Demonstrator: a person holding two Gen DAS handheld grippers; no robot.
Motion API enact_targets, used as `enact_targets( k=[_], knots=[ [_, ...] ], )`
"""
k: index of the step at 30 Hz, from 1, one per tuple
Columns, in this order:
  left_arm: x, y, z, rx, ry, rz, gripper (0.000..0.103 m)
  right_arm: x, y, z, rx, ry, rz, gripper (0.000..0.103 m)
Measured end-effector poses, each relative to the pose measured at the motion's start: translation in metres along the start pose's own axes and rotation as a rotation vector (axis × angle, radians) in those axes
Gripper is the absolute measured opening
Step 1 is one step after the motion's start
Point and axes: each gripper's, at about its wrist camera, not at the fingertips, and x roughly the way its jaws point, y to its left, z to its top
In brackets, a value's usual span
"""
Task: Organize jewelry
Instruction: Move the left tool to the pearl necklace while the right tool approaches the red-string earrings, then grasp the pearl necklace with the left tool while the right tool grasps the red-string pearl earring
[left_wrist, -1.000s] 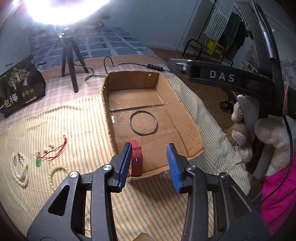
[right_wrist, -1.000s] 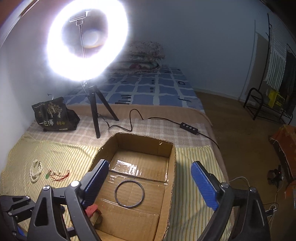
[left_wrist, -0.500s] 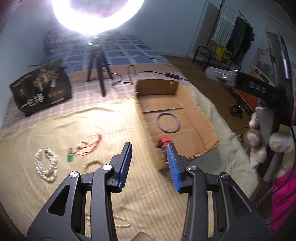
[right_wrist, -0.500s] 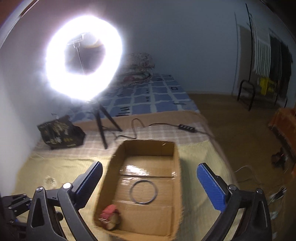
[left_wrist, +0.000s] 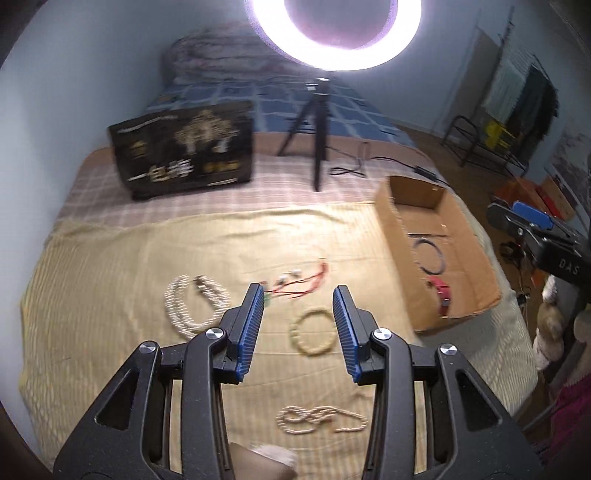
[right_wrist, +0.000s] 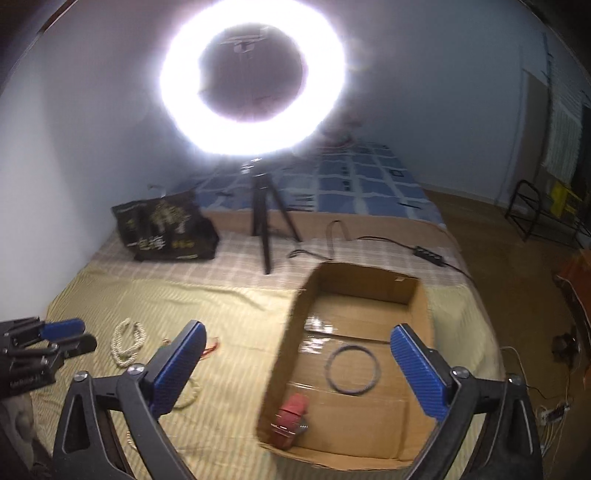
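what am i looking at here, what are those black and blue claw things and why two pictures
They are hand-held tongs, one in each of a person's hands, each with a camera looking along its blue pads. One picture is from the left tongs, the other from the right tongs. Both are empty; the right jaws are closing slightly. On the yellow cloth lie a bead bracelet, pearl strands and a red cord. The box holds a dark ring and a red piece.
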Motion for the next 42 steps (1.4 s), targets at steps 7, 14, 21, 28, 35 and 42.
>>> enact_targets(
  k=[7,14,21,28,35,42],
  knots=[
    [0.007,0.046,-0.012,-0.062,0.049,0.056,0.039,0.037,0.042,0.004,-0.033,0.076,0.1,0.084],
    [0.028,0.093,-0.018,-0.198,0.127,0.011,0.039,0.09,0.079,0.002,-0.024,0.213,0.204,0.064],
    [0.06,0.127,-0.021,-0.33,0.202,-0.007,0.039,0.139,0.093,-0.004,0.051,0.337,0.282,0.047],
    [0.088,0.138,-0.02,-0.361,0.24,-0.009,0.039,0.175,0.1,-0.017,0.099,0.427,0.313,0.035],
    [0.106,0.141,-0.02,-0.373,0.26,-0.008,0.032,0.196,0.109,-0.024,0.096,0.475,0.317,0.024],
    [0.114,0.142,-0.018,-0.377,0.264,-0.006,0.032,0.204,0.119,-0.026,0.066,0.49,0.295,0.019]
  ],
)
